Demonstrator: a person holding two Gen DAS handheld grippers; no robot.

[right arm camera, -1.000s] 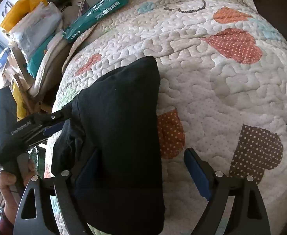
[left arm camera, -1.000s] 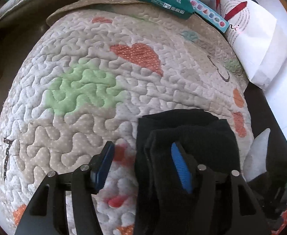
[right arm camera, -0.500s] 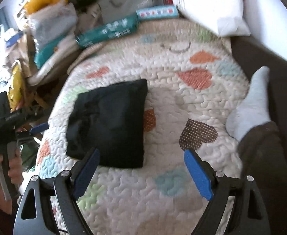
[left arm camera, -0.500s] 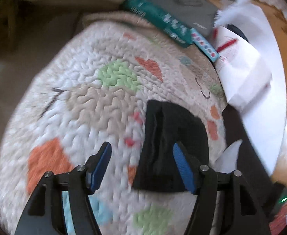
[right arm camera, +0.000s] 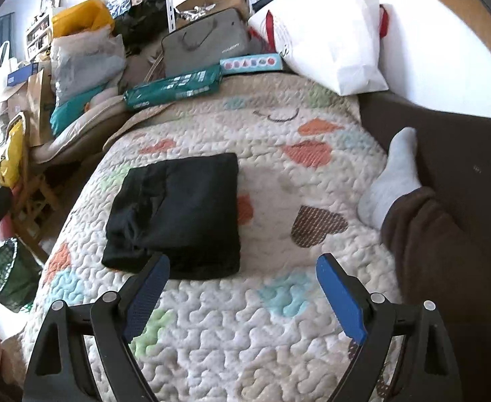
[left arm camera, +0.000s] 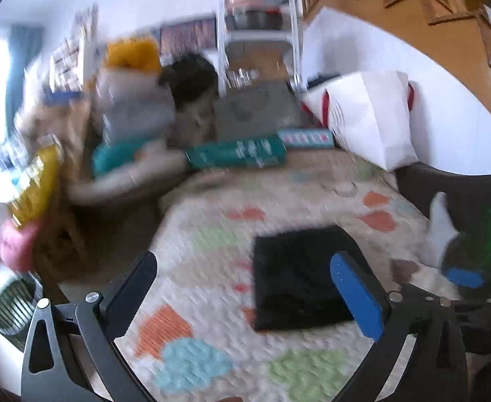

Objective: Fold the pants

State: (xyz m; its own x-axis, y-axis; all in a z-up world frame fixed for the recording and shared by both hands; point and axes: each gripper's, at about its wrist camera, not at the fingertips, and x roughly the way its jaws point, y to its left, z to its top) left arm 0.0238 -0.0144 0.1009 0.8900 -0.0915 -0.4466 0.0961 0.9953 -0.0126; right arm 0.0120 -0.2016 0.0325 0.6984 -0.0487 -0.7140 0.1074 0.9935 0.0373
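Item: black pants (right arm camera: 178, 214), folded into a compact square on the quilted bed (right arm camera: 279, 318) toward its left edge, both claws, left claw (left arm camera: 262, 291) and right claw (right arm camera: 242, 294), spread and empty above; risk: loose bunched left layers may spring open if brushed.

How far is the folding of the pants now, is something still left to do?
Folding looks done: the black folded pants lie as a compact rectangle on the quilted heart-pattern blanket. Nothing is in hand; left gripper and right gripper have open, empty jaws. Nothing visibly remains.
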